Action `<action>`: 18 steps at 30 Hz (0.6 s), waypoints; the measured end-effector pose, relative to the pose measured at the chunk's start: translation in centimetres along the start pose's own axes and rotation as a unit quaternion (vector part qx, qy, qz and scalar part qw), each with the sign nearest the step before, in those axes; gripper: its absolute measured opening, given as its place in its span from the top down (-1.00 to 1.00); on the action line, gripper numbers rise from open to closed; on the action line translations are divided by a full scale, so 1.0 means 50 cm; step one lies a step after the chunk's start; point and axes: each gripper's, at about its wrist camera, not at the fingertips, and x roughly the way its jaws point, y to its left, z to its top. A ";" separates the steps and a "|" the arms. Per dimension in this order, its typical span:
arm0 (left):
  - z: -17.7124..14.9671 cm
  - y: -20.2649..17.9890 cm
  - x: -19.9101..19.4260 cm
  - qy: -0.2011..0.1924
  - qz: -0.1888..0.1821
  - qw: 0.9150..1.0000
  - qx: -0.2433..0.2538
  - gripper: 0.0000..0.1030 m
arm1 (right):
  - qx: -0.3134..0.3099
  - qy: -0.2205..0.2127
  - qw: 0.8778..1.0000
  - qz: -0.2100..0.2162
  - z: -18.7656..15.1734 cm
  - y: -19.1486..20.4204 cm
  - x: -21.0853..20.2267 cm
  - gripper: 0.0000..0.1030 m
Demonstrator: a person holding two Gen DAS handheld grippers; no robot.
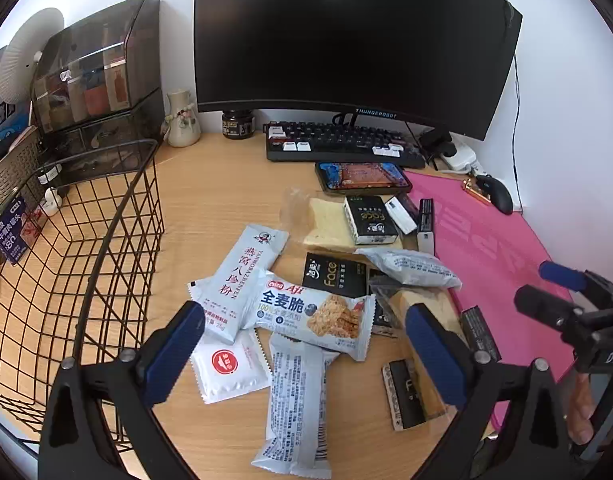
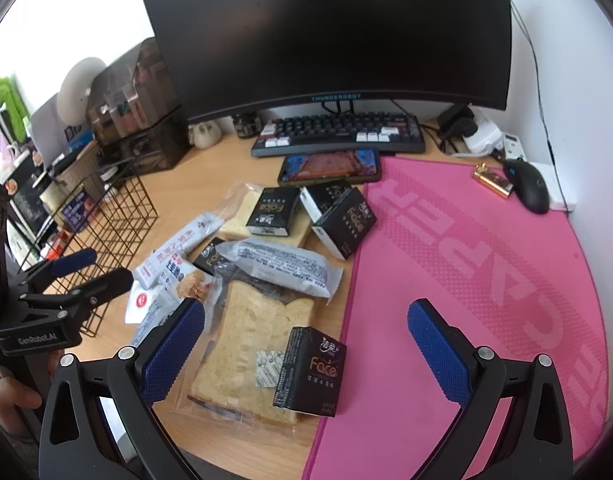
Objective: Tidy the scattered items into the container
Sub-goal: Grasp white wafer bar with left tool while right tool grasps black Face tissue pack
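A black wire basket (image 1: 106,240) stands at the left of the wooden desk. Snack packets lie piled beside it: an Aji cracker packet (image 1: 314,312), a long white sachet (image 1: 246,276), a small white sachet with a red logo (image 1: 230,364) and a face-down grey packet (image 1: 298,400). My left gripper (image 1: 304,314) hovers open above them, holding nothing. My right gripper (image 2: 306,312) is open over a bagged bread slice (image 2: 242,344), which has a black Face tissue pack (image 2: 312,372) lying on it. Several more black tissue packs (image 2: 346,220) lie further back. Each gripper shows in the other's view, the left gripper (image 2: 106,266) and the right gripper (image 1: 536,284).
A pink mat (image 2: 466,280) covers the right of the desk. Behind the pile lie a phone (image 2: 330,166), a keyboard (image 2: 338,136) and a large dark monitor (image 2: 330,32). A mouse (image 2: 528,188) sits at the back right, and dark storage boxes (image 1: 98,72) stand behind the basket.
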 end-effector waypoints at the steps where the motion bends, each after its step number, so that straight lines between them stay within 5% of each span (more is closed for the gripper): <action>1: -0.002 -0.002 0.001 0.003 0.001 1.000 0.002 -0.94 | 0.000 -0.002 1.000 0.000 0.000 -0.001 -0.003 -0.99; 10: -0.039 -0.009 0.043 0.054 0.006 0.998 0.027 -0.88 | 0.001 0.001 1.000 0.002 0.000 -0.008 0.005 -0.99; 18: -0.053 -0.005 0.046 0.060 0.009 0.998 0.029 -0.88 | -0.005 0.024 1.000 0.014 -0.017 -0.005 0.030 -0.99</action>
